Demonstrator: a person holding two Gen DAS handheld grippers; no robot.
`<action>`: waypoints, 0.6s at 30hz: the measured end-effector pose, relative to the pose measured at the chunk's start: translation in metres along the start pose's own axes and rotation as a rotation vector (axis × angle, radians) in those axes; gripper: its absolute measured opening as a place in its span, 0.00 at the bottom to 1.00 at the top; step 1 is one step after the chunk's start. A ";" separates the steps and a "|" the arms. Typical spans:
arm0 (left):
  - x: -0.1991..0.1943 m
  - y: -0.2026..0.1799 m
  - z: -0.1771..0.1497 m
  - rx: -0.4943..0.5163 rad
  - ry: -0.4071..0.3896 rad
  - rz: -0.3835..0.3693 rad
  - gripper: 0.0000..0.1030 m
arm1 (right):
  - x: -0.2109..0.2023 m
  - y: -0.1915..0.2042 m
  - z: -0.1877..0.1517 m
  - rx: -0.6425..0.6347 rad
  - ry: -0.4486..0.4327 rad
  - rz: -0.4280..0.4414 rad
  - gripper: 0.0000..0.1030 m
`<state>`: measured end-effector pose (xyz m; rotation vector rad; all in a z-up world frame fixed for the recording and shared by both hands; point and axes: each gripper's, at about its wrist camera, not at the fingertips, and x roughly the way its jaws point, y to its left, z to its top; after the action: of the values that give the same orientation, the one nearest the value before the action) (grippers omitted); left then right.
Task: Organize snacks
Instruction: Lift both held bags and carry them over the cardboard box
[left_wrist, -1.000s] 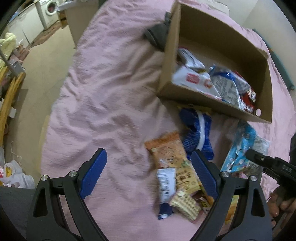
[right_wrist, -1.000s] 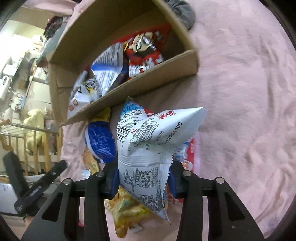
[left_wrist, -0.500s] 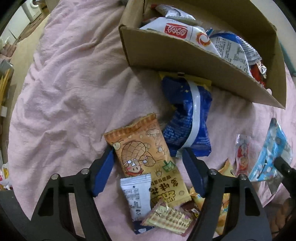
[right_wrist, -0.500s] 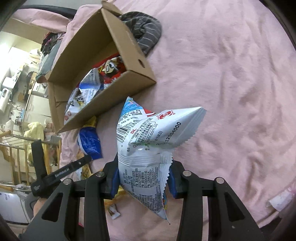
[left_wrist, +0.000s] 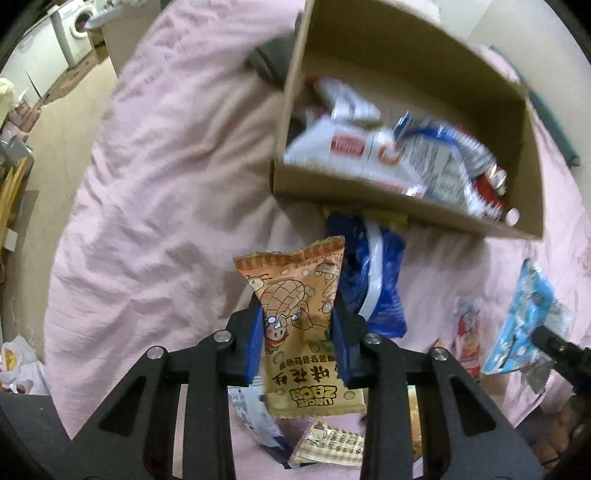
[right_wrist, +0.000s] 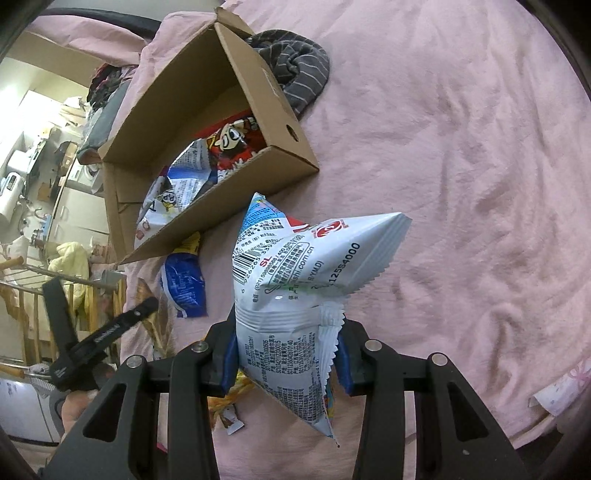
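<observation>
Pink sheet across the bed (left_wrist: 155, 192), wrinkled all over. On it sits an open cardboard box (left_wrist: 384, 199), a grey striped cloth (right_wrist: 299, 70) bunched against its far side. Just below the box lies a blue snack bag (left_wrist: 376, 280), with small packets (left_wrist: 328, 443) scattered nearby.
</observation>
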<state>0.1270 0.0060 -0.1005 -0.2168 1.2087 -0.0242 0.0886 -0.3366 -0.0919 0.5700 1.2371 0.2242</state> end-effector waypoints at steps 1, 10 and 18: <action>-0.006 0.000 0.001 0.004 -0.022 -0.001 0.27 | 0.000 0.001 0.000 -0.003 0.000 0.002 0.42; -0.056 -0.012 -0.011 0.071 -0.170 -0.026 0.27 | -0.007 0.016 -0.004 -0.043 -0.011 0.016 0.42; -0.089 -0.019 -0.009 0.115 -0.233 -0.027 0.27 | -0.017 0.029 -0.006 -0.091 -0.038 0.054 0.42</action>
<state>0.0886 -0.0019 -0.0182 -0.1316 0.9694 -0.0897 0.0813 -0.3188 -0.0639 0.5274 1.1697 0.3120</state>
